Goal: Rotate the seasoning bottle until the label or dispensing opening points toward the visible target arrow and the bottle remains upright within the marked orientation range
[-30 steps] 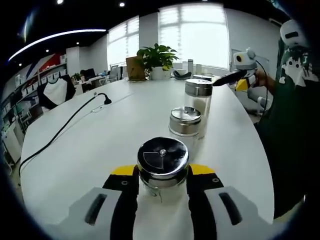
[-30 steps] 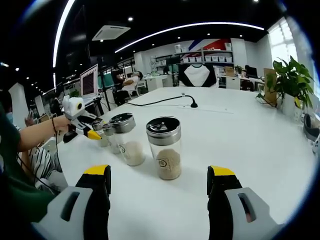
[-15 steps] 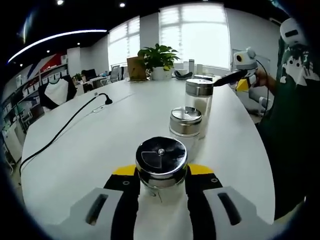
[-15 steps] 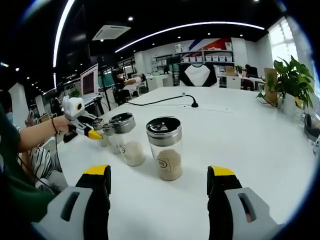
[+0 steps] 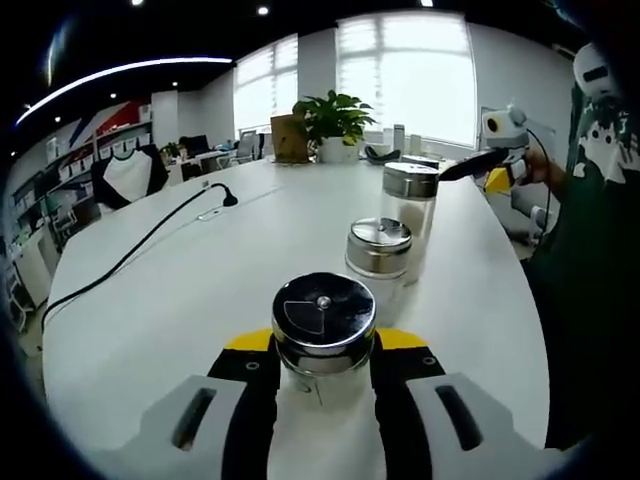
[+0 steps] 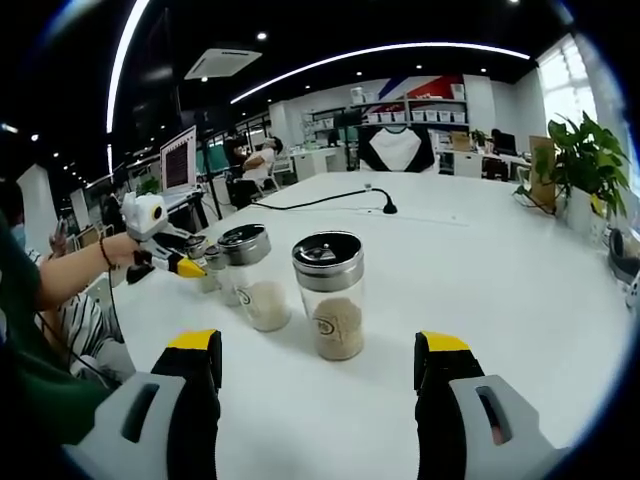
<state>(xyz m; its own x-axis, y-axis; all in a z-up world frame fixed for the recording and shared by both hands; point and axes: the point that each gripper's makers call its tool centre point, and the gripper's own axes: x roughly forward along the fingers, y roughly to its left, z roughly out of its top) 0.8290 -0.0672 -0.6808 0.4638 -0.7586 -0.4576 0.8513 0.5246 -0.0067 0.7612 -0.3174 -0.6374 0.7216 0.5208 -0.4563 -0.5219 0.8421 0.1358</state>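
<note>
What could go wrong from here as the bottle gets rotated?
The left tool grips the nearest seasoning bottle just below its metal lid, so a twist may tip it. The middle bottle stands close behind, so a swing might knock it. No target arrow shows on the white table, so alignment is hard to judge.

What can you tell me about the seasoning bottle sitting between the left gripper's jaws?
The seasoning bottle is a clear glass jar with a shiny metal cap; the cap's flat top shows a wedge-shaped dispensing sector and a small centre rivet. It stands upright on the white table, nearest in a row of three. The left gripper has its black, yellow-tipped jaws closed against its sides. In the right gripper view it is small, partly hidden behind that gripper.
</note>
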